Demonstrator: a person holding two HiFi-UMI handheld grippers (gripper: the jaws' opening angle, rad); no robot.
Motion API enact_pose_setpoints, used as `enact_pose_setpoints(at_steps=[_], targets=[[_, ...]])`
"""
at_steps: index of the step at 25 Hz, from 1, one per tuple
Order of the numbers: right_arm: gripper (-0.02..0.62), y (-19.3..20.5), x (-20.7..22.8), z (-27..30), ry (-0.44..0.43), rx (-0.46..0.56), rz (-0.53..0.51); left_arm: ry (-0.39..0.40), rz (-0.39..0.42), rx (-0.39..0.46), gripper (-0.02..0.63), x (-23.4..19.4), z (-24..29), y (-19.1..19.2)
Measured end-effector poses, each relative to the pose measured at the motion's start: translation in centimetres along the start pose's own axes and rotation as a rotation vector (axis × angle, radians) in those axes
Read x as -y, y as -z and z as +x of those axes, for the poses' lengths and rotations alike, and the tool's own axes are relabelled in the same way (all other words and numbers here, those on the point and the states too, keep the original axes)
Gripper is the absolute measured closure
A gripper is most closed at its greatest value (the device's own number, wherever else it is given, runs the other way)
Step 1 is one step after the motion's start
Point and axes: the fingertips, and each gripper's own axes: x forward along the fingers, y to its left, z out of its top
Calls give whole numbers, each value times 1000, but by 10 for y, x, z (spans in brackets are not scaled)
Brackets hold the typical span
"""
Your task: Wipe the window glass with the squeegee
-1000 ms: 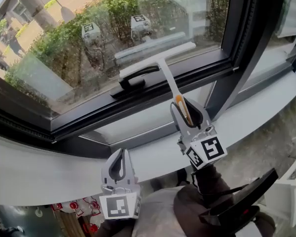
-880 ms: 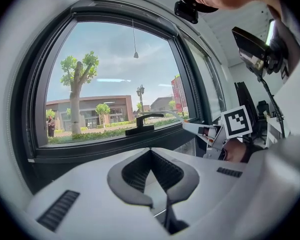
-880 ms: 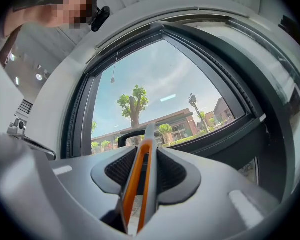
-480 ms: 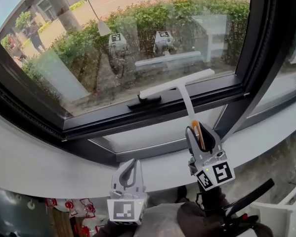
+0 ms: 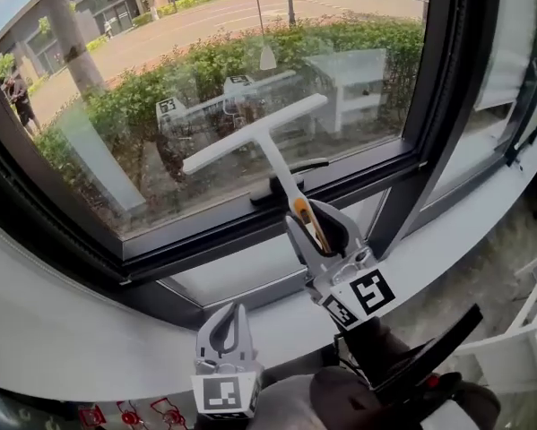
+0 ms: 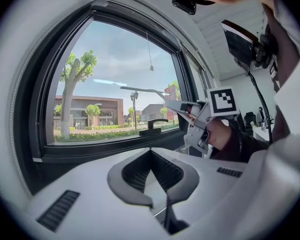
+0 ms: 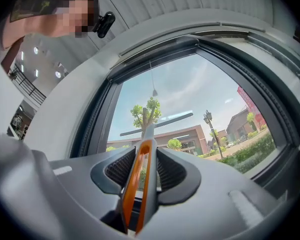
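The squeegee (image 5: 255, 133) has a long white blade and a slim grey handle with an orange strip. Its blade lies tilted against the window glass (image 5: 142, 70), just above the black window handle (image 5: 290, 176). My right gripper (image 5: 302, 218) is shut on the squeegee handle, which runs straight out between its pads (image 7: 139, 179) to the blade (image 7: 157, 124). My left gripper (image 5: 235, 310) hangs low over the white sill, shut and holding nothing. In the left gripper view, its closed jaws (image 6: 150, 153) point at the window, with the right gripper (image 6: 182, 106) and blade (image 6: 139, 90) to the right.
A thick black frame and mullion (image 5: 416, 141) border the pane, with a second pane to the right. The white sill (image 5: 62, 321) curves below. A white rack (image 5: 528, 330) stands at the lower right. A black strap-like piece (image 5: 429, 352) sits near my right arm.
The squeegee blade has risen from the bottom frame up onto the glass and moved left, now above the window handle. The left gripper stays low by the sill.
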Motion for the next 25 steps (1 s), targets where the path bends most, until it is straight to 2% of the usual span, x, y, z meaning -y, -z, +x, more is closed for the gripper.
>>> enact_pose_setpoints(at_steps=[4, 8, 12, 18, 25], targets=[[466, -19, -42, 41, -35, 45, -12, 66, -2, 16, 606, -25, -17, 9], [466, -35, -53, 66, -28, 78, -17, 56, -6, -3, 606, -47, -25, 18], [466, -54, -54, 85, -14, 118, -14, 53, -1, 14, 606, -55, -30, 10], [466, -71, -52, 107, -12, 171, -24, -76, -37, 18, 606, -71, -35, -2], [466, -86, -51, 112, 7, 227, -62, -124, -49, 35, 606, -77, -32, -5]])
